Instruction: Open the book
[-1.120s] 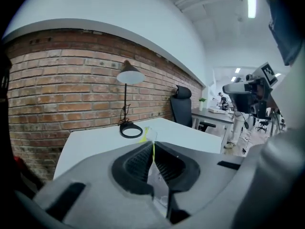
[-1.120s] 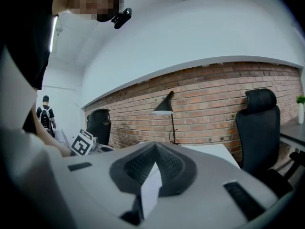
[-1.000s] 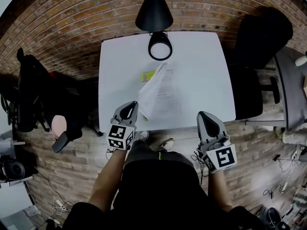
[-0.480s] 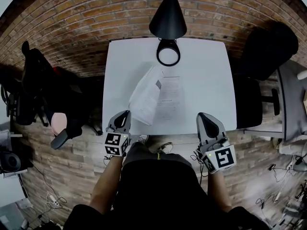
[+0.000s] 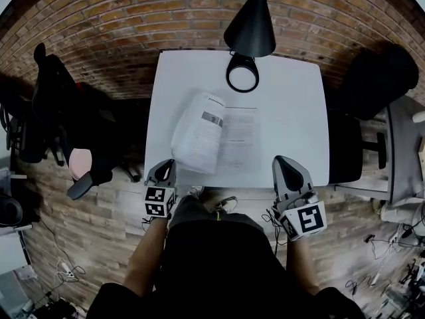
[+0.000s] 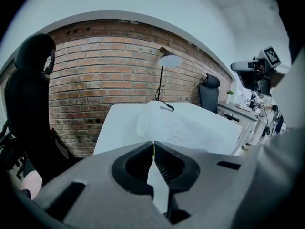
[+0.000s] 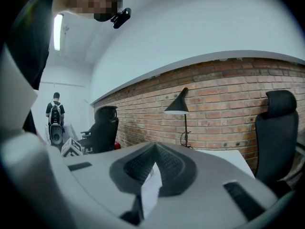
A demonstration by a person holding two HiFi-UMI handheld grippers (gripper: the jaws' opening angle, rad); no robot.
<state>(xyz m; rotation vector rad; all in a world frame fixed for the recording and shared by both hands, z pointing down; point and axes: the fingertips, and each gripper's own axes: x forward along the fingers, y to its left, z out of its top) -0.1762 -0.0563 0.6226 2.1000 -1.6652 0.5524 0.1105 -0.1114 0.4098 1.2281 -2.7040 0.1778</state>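
Grey plastic grippers, one in each of the person's hands, hang just off the near edge of the white table (image 5: 292,111). The left gripper (image 5: 167,164) is toward the near-left corner, its tip just short of the table's edge. In its own view the left gripper (image 6: 153,143) has its two jaws pressed together, and I can make out nothing caught between them. The right gripper (image 5: 281,161) sits toward the near-right corner, well apart from the other. Seen along its own jaws, the right gripper (image 7: 154,146) is also closed tight and empty.

Beyond the tips, the book (image 5: 216,139) lies open around the middle of the table, its lower edge close to the near edge. Its right-hand page lies flat, while the left-hand leaves bulge up in a loose arch; from the left gripper view that arched side of the book (image 6: 186,128) rises clear of the jaws, not touching them.

At the far edge, the black lamp (image 5: 250,28) leans over its ring-shaped base (image 5: 242,74), just past the book. A black chair (image 5: 375,78) stands off the right edge, another dark chair (image 5: 53,111) off the left. Behind everything runs the brick wall (image 5: 133,18).
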